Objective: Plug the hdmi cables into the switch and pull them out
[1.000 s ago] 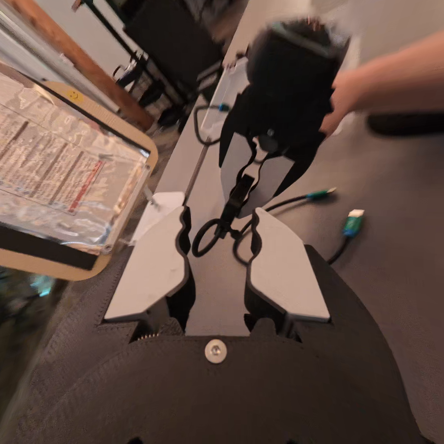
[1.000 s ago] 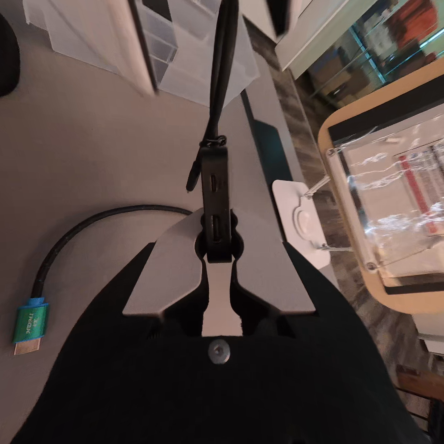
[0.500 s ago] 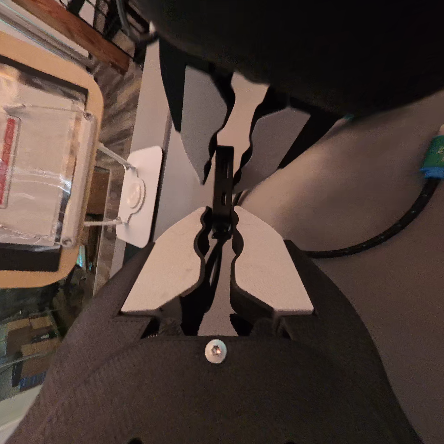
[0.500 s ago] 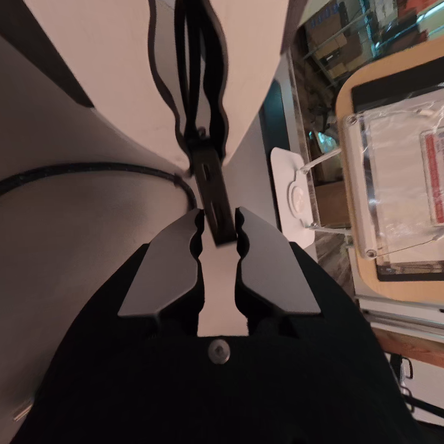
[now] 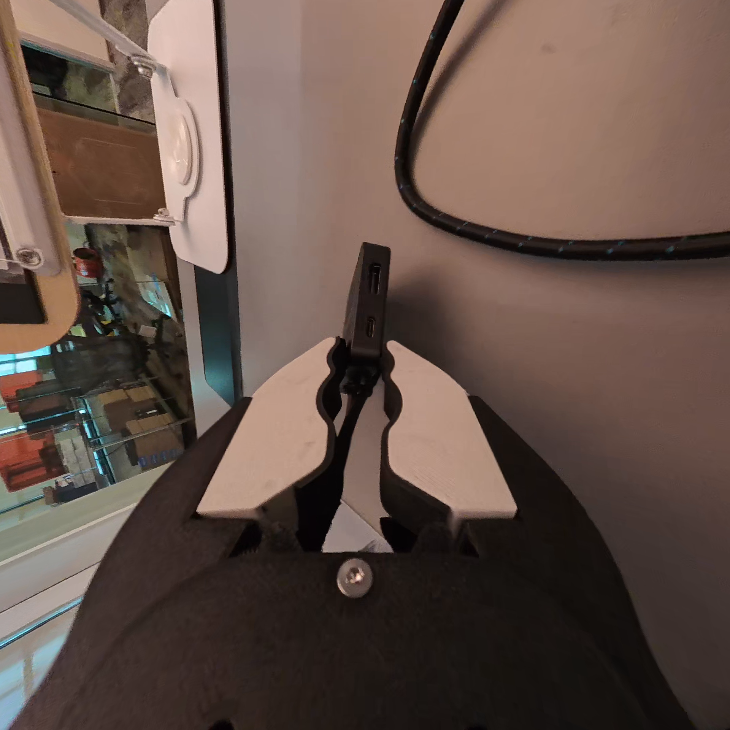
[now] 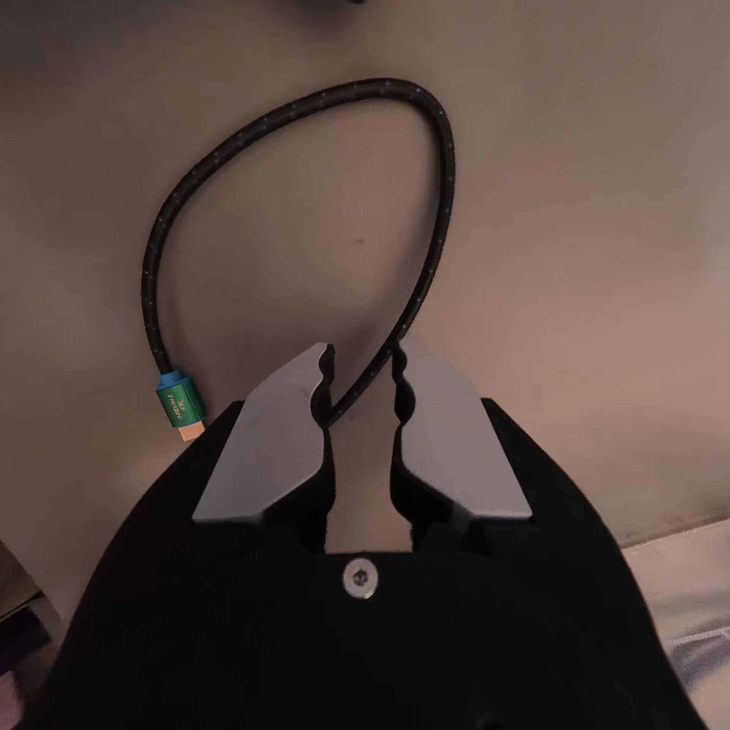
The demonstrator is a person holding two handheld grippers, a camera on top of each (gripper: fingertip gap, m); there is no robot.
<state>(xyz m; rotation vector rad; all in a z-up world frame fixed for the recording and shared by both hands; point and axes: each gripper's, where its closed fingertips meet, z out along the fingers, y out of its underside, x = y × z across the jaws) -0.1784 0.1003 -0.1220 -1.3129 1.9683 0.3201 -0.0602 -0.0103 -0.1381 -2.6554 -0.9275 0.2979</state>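
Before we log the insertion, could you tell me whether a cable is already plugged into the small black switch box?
No, both ports on the small black switch box show empty.

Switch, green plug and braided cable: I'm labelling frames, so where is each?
switch (image 5: 365, 312), left wrist view, ported edge.
green plug (image 6: 181, 407), right wrist view, green shell.
braided cable (image 6: 276, 118), right wrist view, top of loop.

The HDMI cable (image 6: 411, 308) disappears beneath the right gripper (image 6: 361, 351), its far end hidden. The switch's (image 5: 365, 304) rear end sits concealed inside the left gripper (image 5: 359, 347).
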